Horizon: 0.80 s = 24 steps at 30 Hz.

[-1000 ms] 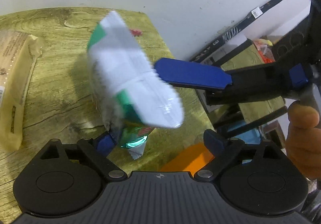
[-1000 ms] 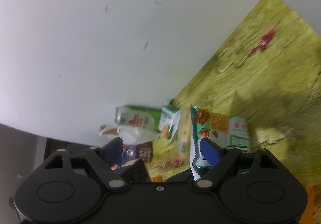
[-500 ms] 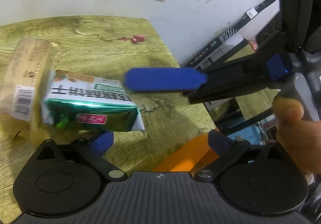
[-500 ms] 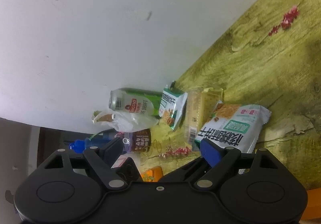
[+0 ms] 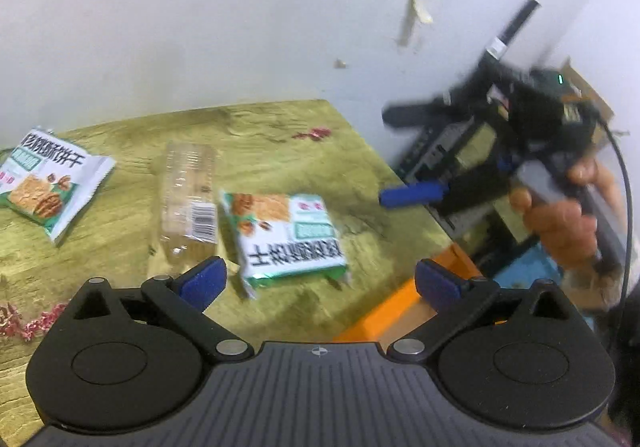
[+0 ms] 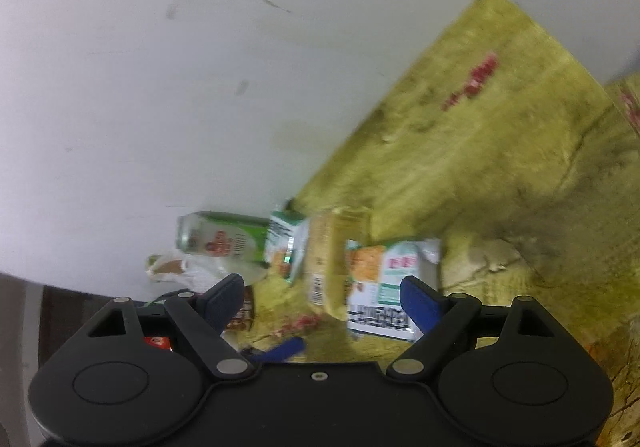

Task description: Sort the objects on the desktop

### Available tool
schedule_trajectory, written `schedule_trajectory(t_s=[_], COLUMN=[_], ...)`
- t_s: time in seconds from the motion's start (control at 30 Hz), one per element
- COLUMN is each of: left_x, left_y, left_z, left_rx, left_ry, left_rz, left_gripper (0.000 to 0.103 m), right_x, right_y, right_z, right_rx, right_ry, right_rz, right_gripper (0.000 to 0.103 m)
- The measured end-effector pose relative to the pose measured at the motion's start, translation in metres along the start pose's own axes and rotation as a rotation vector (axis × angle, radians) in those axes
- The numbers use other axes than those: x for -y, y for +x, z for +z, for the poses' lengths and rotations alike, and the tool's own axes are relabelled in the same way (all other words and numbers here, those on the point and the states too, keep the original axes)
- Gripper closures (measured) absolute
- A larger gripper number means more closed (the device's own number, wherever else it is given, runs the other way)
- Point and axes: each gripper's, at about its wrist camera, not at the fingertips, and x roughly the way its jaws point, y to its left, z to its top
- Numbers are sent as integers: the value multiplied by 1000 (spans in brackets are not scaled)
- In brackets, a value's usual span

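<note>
Packet (image 5: 286, 237) down on table (image 5: 280, 135), left claw (image 5: 320, 281) spread and empty
Right claw (image 6: 322, 297) also spread, empty; line up squarely before pinching next item

The left hand-held gripper (image 5: 320, 279) is pointing downward at a slant, its jaws having just been opening and now standing wide with nothing between them. The right hand-held gripper (image 5: 400, 155) is standing open and empty, a hand (image 5: 560, 223) wrapping its grey handle.
</note>
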Motion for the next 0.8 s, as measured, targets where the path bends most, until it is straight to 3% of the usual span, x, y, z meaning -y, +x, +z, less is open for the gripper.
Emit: schedule_trajectory(t_s=[0.2,0.37,0.57,0.8], left_x=[-8,-11,-11,-17], left_y=[25,41,51,35], left_z=[5,5,4,1], left_rx=[-53,-106,-143,-128], left_ry=[-23,-45,-79,-106], left_rz=[-14,-45,-85,-128], left_gripper=[2,2,0,0], right_x=[12,5,-13,-10], right_y=[33,47,67,92], right_z=[4,18,35,40], right_rx=[-42,-19,-14,-80], right_ry=[40,-6,-118,-130], right_rz=[-57,-105,-80,-88], right_gripper=[15,15,15,15])
